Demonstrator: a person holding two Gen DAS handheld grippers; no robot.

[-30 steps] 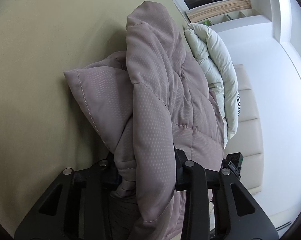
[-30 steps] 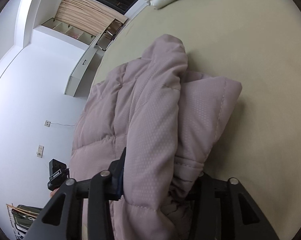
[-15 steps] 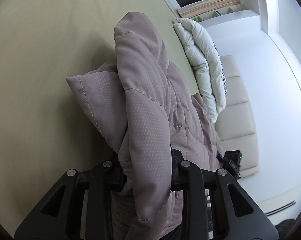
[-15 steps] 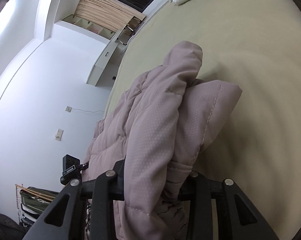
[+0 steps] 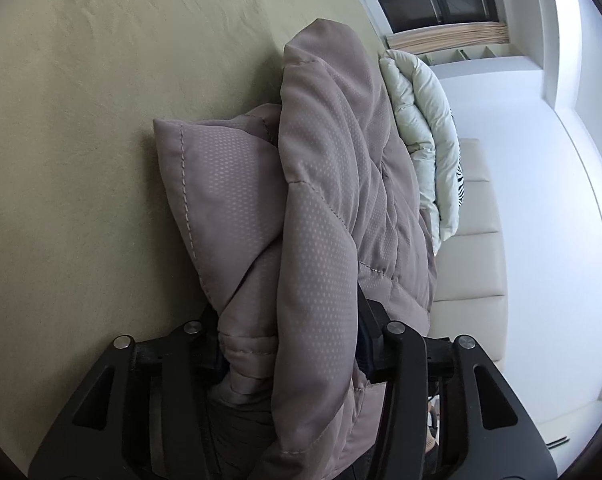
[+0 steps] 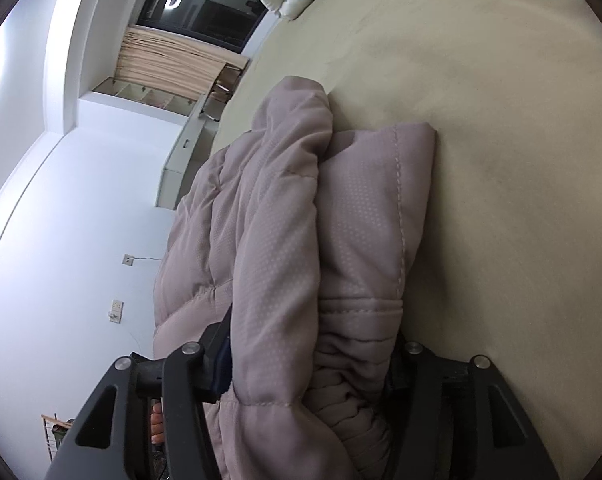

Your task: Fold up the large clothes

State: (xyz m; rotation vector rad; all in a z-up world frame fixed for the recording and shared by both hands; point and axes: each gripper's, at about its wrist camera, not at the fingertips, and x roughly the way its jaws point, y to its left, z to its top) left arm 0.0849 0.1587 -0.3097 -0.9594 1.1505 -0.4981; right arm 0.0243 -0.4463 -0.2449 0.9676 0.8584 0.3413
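- Left gripper (image 5: 289, 340): jaws pinching a thick bunch of the padded jacket (image 5: 321, 200), which fills the middle of the view.
- Right gripper (image 6: 309, 364): jaws likewise clamped on the jacket (image 6: 301, 220), at its gathered cuff.
- Jacket: mauve, quilted, held doubled over just above the beige bed (image 5: 81, 120).
- Pale duvet (image 5: 425, 128): bundled beyond the jacket, near a cushioned headboard (image 5: 477, 248).
- Curtain (image 6: 169, 64) and shelves (image 6: 181, 160) stand by the white wall.
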